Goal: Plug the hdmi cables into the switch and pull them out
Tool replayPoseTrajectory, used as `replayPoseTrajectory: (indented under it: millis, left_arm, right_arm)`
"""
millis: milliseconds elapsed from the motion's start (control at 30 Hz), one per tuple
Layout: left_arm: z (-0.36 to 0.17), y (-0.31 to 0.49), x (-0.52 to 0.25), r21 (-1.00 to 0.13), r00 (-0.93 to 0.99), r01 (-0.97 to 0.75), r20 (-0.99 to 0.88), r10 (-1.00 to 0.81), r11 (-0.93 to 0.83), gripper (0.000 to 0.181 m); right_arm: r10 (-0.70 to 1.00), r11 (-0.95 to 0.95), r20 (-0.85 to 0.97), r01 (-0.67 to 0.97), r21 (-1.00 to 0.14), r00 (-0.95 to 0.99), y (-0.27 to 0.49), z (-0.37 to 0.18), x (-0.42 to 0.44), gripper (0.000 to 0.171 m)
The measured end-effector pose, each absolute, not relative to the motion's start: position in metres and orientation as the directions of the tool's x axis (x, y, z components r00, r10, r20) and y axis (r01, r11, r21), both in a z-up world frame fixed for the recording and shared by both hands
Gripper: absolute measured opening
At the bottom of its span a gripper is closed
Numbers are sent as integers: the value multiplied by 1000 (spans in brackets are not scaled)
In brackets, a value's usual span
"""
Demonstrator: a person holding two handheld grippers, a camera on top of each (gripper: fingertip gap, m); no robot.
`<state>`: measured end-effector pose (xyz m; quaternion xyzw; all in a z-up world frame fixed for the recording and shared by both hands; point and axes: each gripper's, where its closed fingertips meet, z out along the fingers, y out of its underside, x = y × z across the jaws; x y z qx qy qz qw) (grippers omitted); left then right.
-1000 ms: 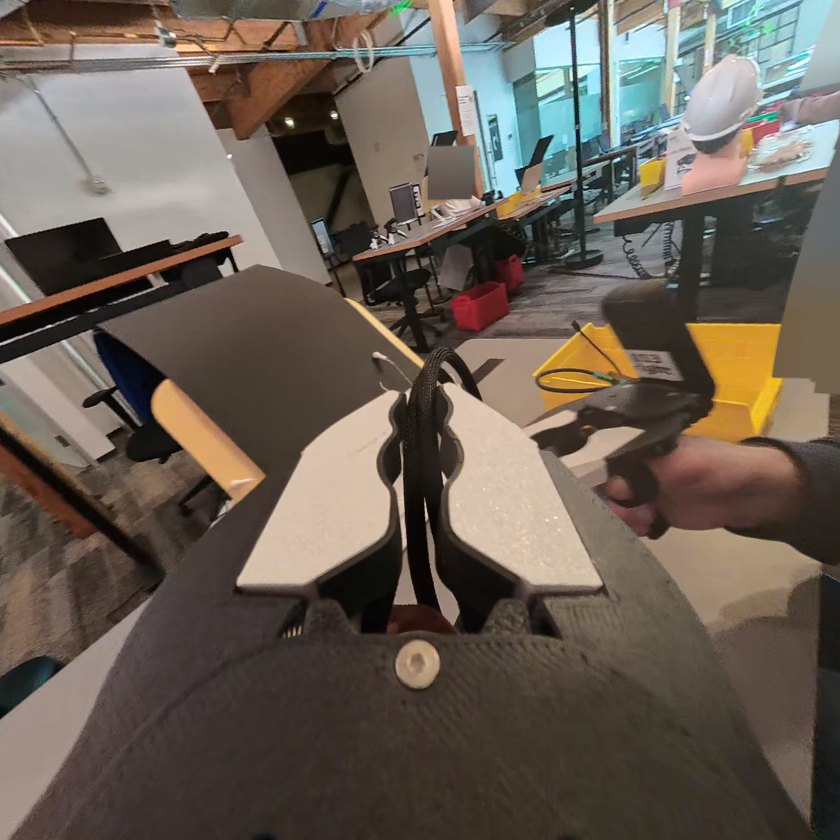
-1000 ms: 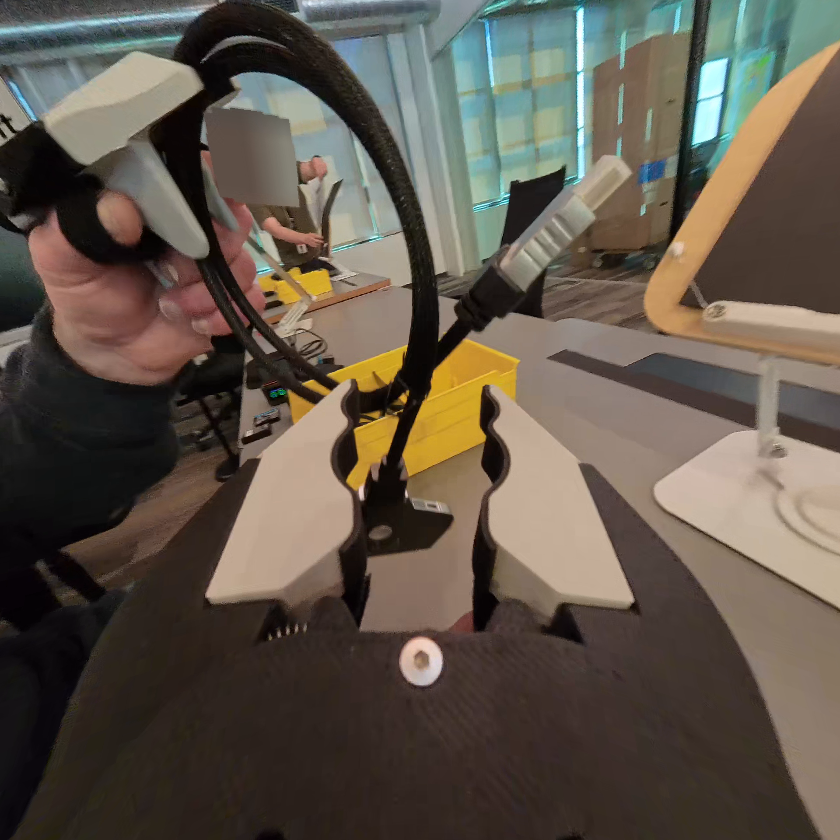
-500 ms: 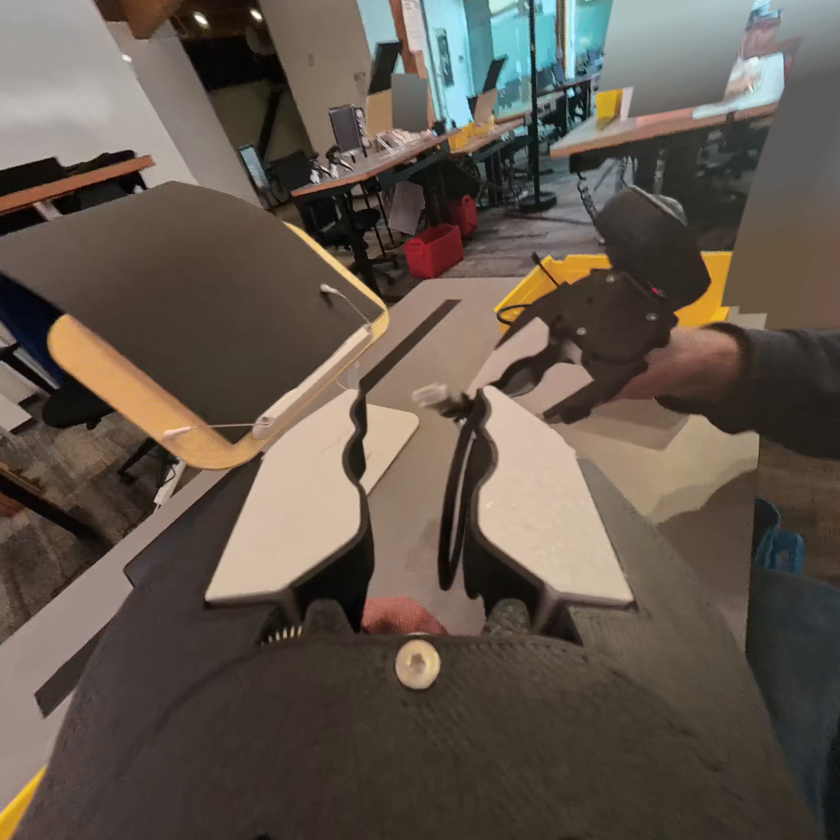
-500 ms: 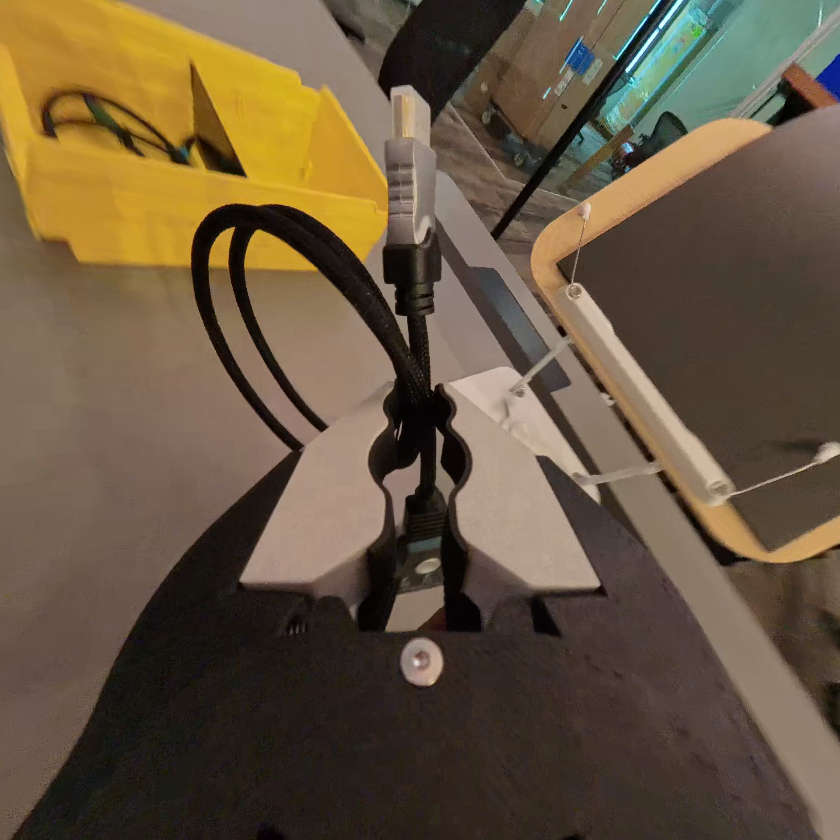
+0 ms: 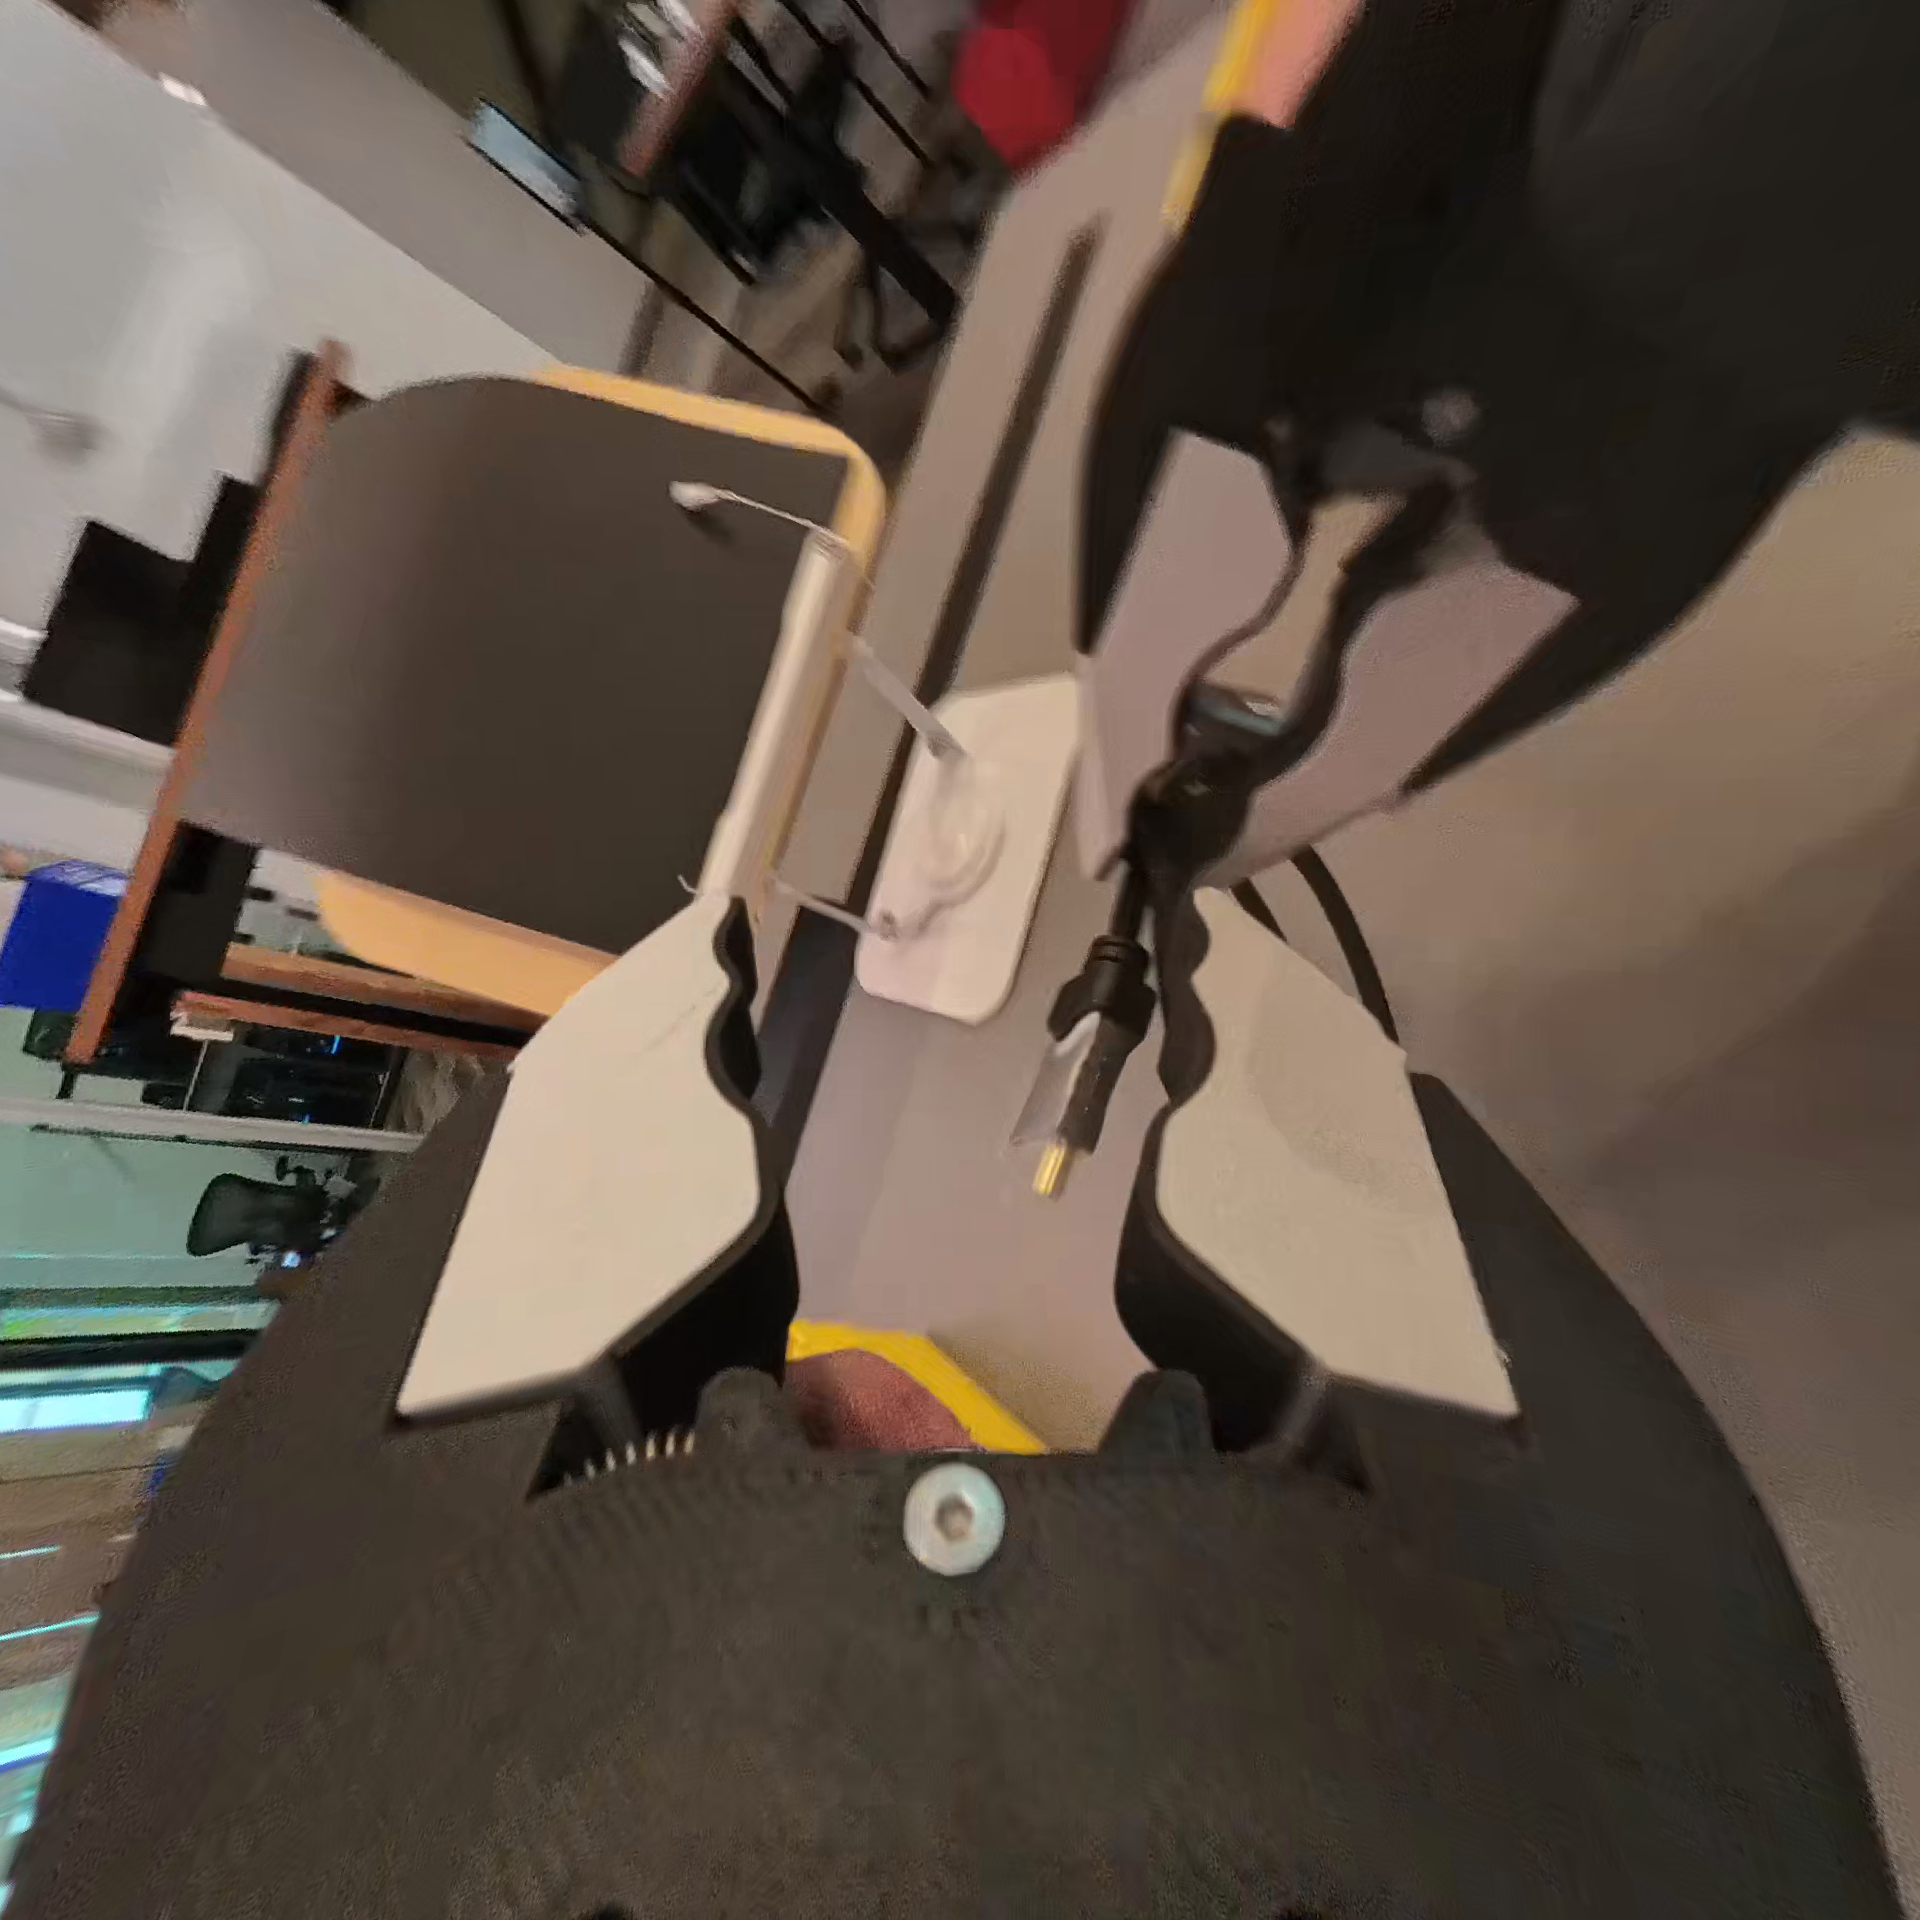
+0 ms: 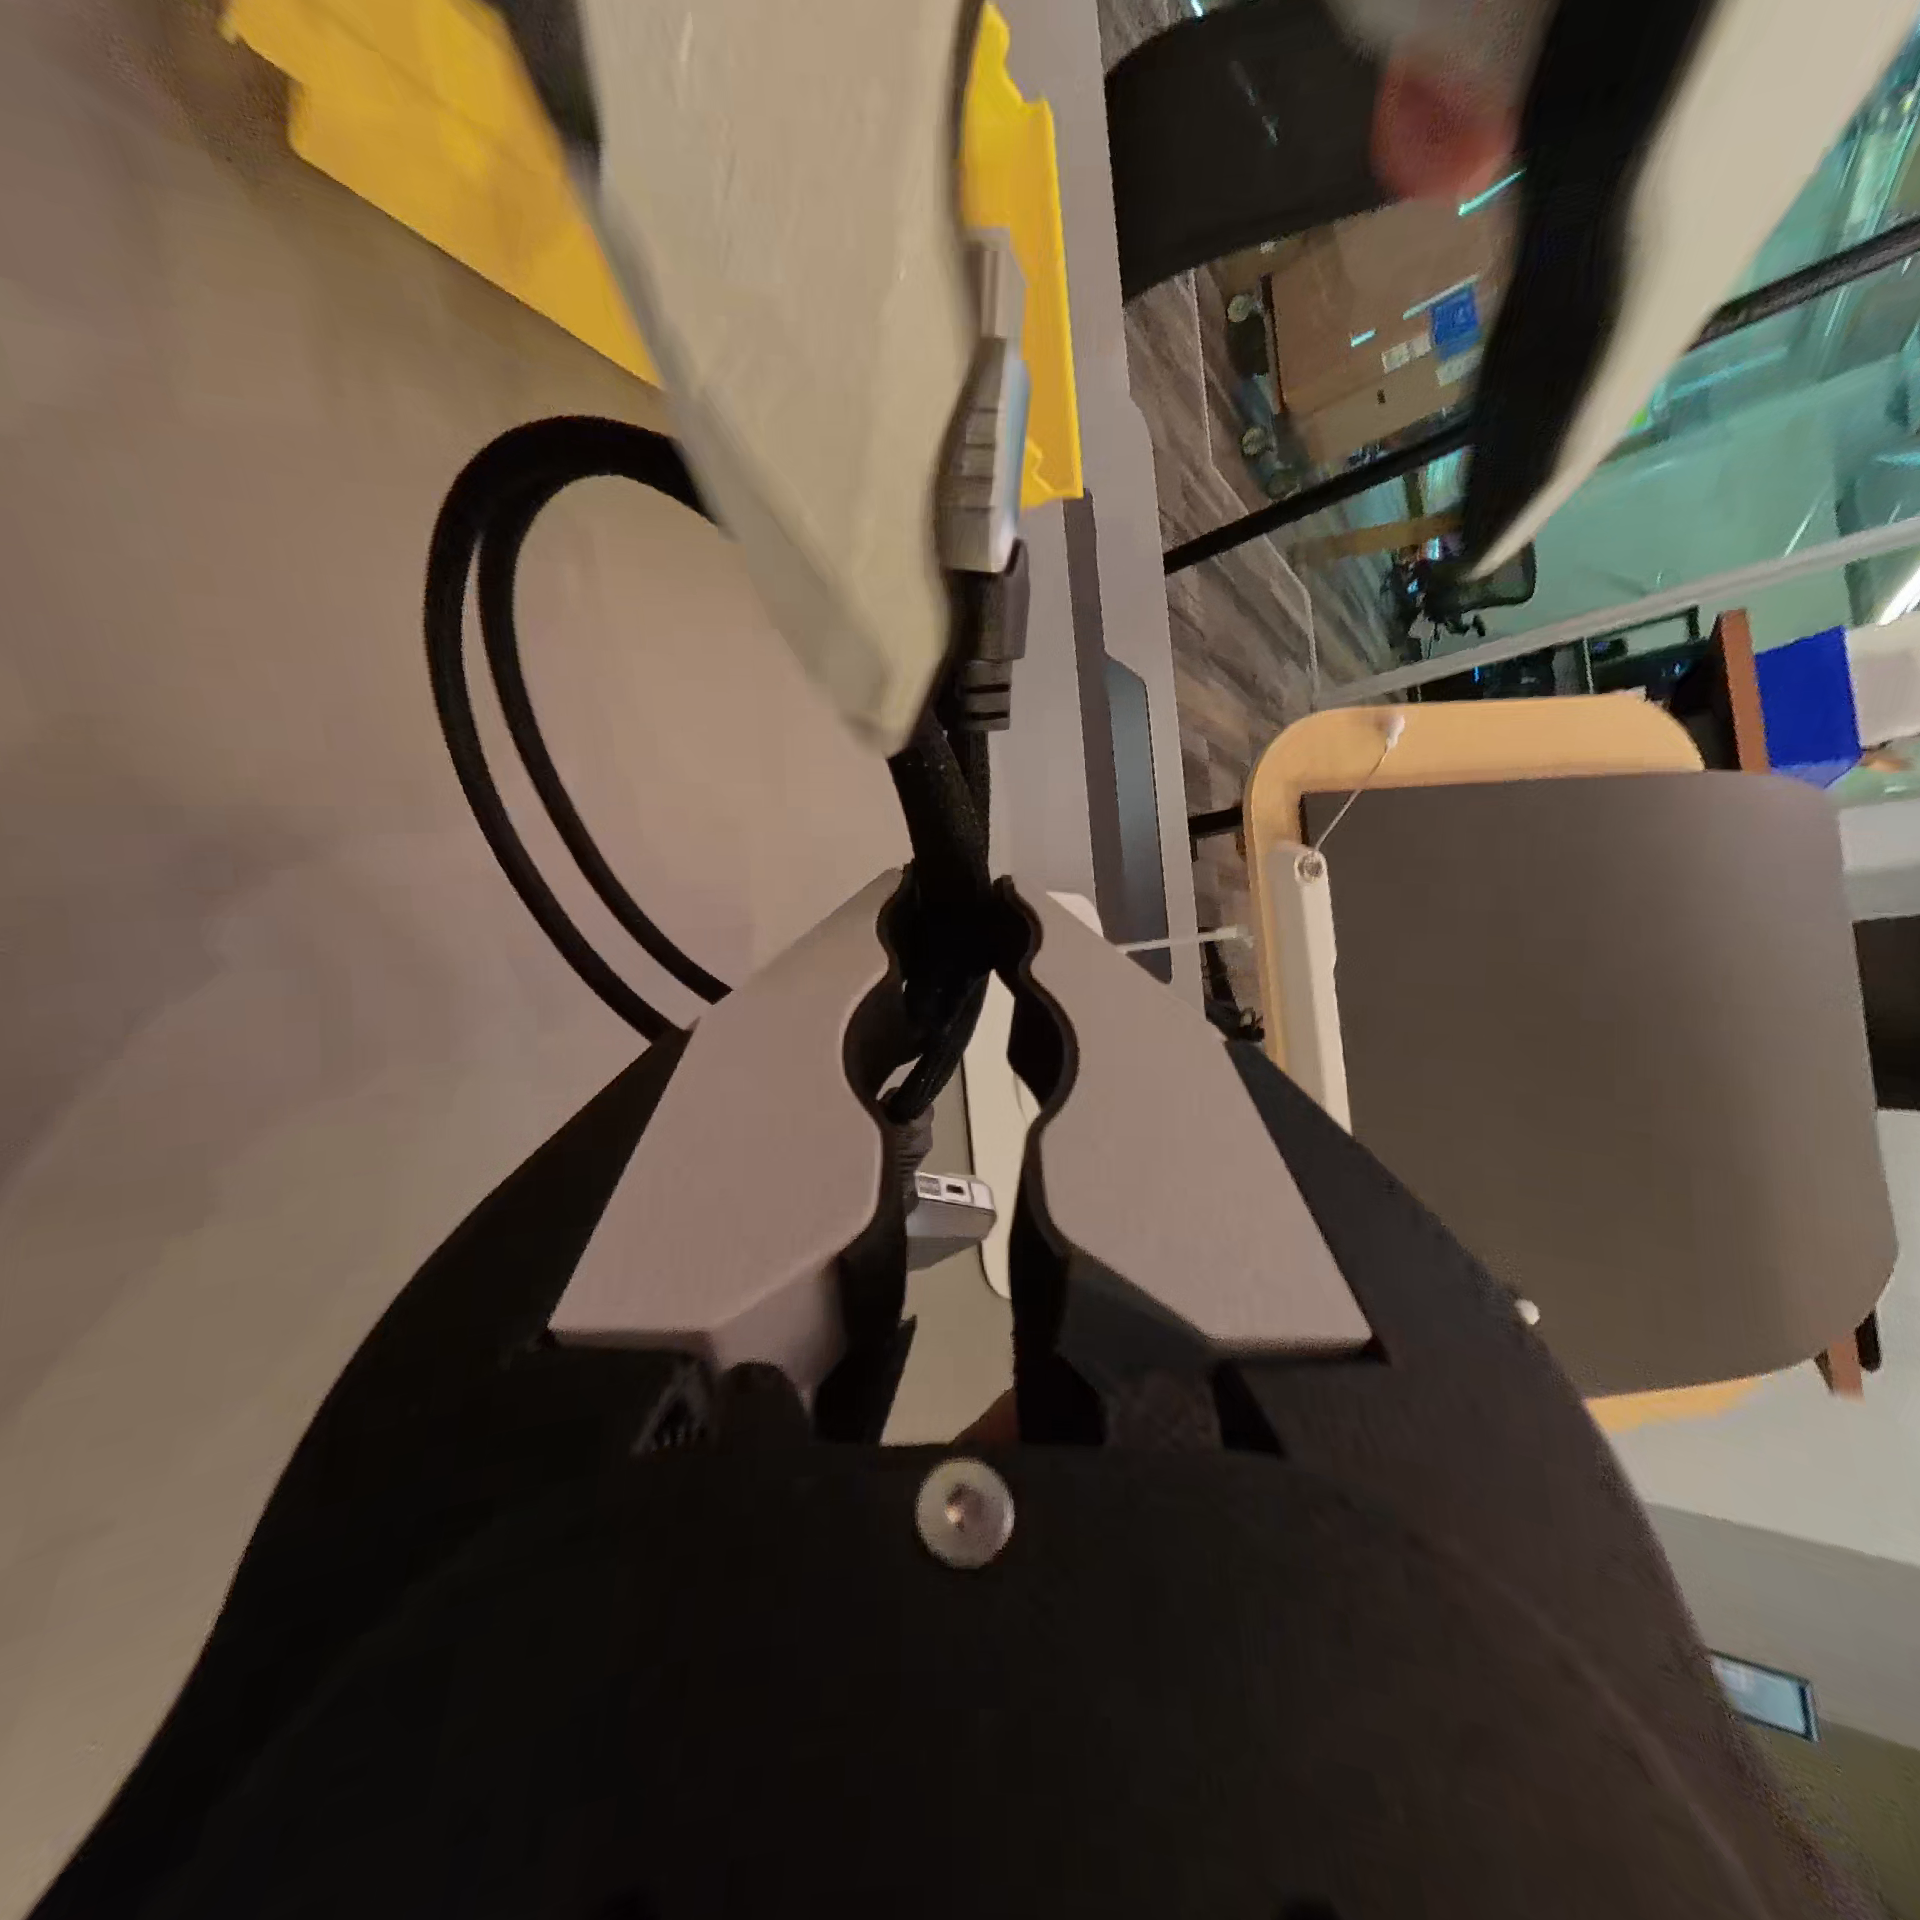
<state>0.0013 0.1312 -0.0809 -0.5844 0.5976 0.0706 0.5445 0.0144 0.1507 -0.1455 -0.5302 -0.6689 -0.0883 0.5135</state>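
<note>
Grey tabletop (image 6: 260, 935), open office behind; yellow bin (image 6: 447, 187) at far edge. Right gripper (image 6: 961, 914) pinched tight on black braided HDMI cable (image 6: 940, 800), cable looping left over table. Grey plug (image 5: 1081, 1070) with gold tip points between spread fingers of left gripper (image 5: 961, 997), which grips nothing. Views tilted, motion-blurred.

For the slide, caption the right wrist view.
Right gripper shut on a looped black braided HDMI cable, its silver plug pointing up beside the open left gripper's finger, yellow bin behind.
</note>
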Motion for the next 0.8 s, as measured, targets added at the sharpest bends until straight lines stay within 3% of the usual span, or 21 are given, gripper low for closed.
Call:
replayPoseTrajectory:
  millis: [100, 233, 333, 400, 500, 567, 700, 800]
  left_arm:
    - [-119, 132, -1, -450, 175, -870, -666, -725, 203, 64]
    - [-144, 123, 5, -614, 248, -788, -379, -892, 41, 33]
    - [-149, 126, 9, -705, 311, -709, -290, -905, -19, 30]
    - [-146, 131, 9, -757, 365, -651, -253, -896, -51, 29]
    - [-140, 140, 5, -817, 442, -573, -243, -864, -63, 28]
    - [-133, 145, 3, -846, 473, -532, -267, -840, -31, 22]
    - [-122, 149, 1, -871, 511, -491, -319, -798, 33, 6]
    - [-119, 147, 3, -873, 520, -483, -352, -778, 72, 6]
  right_arm:
    - [589, 480, 805, 774, -414, 65, 143, -138, 5, 11]
    - [474, 565, 880, 768, -302, -3, 137, -133, 2, 11]
    - [412, 577, 911, 767, -279, 22, 143, -132, 3, 14]
    - [383, 564, 920, 766, -307, 87, 147, -124, 8, 27]
    - [421, 521, 887, 750, -408, 189, 147, -113, 20, 37]
    - [488, 451, 808, 697, -557, 331, 148, -104, 31, 20]
    - [746, 255, 445, 405, -878, 496, 130, -107, 25, 14]
    - [811, 99, 251, 299, -949, 528, 131, -123, 23, 15]
